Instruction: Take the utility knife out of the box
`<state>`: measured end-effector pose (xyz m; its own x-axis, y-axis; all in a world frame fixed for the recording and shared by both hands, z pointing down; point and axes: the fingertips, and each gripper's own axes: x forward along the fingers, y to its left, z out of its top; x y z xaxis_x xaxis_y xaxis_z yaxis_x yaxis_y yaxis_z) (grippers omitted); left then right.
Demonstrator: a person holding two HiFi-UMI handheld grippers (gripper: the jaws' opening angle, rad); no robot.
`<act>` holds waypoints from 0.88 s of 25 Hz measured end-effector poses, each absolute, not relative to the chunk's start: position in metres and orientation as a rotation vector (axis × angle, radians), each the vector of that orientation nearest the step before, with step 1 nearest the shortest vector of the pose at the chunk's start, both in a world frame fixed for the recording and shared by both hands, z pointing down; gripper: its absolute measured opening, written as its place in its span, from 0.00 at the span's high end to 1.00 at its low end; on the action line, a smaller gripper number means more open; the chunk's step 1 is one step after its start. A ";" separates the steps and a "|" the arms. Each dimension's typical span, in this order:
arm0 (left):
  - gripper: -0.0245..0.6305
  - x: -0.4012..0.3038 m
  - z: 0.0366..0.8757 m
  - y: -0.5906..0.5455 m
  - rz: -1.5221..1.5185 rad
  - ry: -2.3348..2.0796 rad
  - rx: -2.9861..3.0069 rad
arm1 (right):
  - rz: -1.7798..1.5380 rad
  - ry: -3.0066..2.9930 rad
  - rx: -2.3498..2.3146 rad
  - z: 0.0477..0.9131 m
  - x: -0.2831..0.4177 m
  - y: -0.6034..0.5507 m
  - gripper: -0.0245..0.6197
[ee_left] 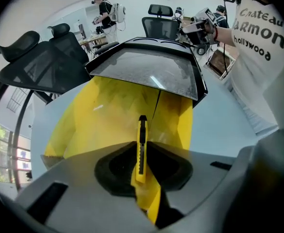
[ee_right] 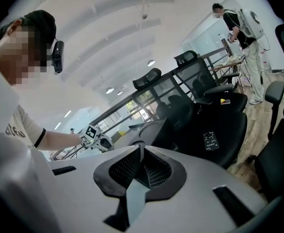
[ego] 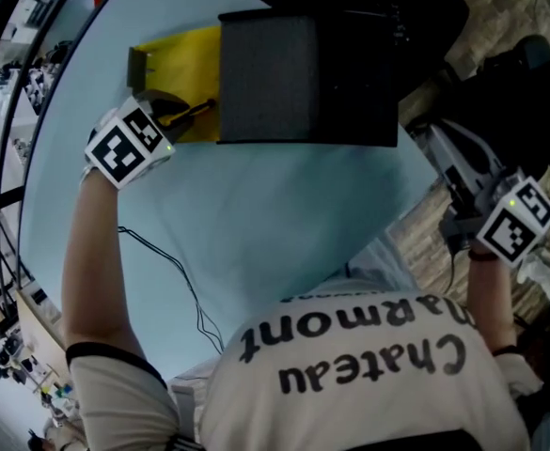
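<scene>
Left gripper view has the left gripper (ee_left: 142,152) clamped on the yellow utility knife (ee_left: 142,129) inside the open yellow box (ee_left: 95,123), and the right gripper (ee_right: 142,152) is just shut on nothing.

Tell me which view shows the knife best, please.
The left gripper view: the knife stands in the centre, clamped between the left gripper's jaws, over the yellow box. In the head view it is at most a dark sliver by that gripper. The right gripper view shows none of it.

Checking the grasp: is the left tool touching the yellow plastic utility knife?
Touching. The left gripper view shows both black pads of the left tool flush against the yellow plastic utility knife.
</scene>
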<state>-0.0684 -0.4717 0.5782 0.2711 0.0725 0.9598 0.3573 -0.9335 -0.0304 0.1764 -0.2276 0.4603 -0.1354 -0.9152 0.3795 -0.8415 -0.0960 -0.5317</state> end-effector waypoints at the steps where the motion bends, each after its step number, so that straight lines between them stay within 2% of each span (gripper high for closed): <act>1: 0.86 -0.067 0.578 -0.474 -1.711 -0.359 -2.300 | -1.040 2.035 -1.992 0.458 0.177 -0.224 0.89; 6: 0.87 -0.060 0.561 -0.489 -1.630 -0.083 -2.365 | -0.984 2.037 -1.997 0.441 0.184 -0.205 0.89; 9: 0.87 -0.058 0.532 -0.502 -1.475 0.254 -2.510 | -0.953 2.046 -1.975 0.425 0.184 -0.195 0.89; 13: 0.87 -0.055 0.483 -0.508 -1.078 0.785 -2.747 | -0.890 2.092 -1.935 0.402 0.184 -0.186 0.89; 22: 0.87 -0.080 0.382 -0.420 -0.235 1.056 -3.008 | -0.795 2.255 -1.785 0.360 0.171 -0.170 0.89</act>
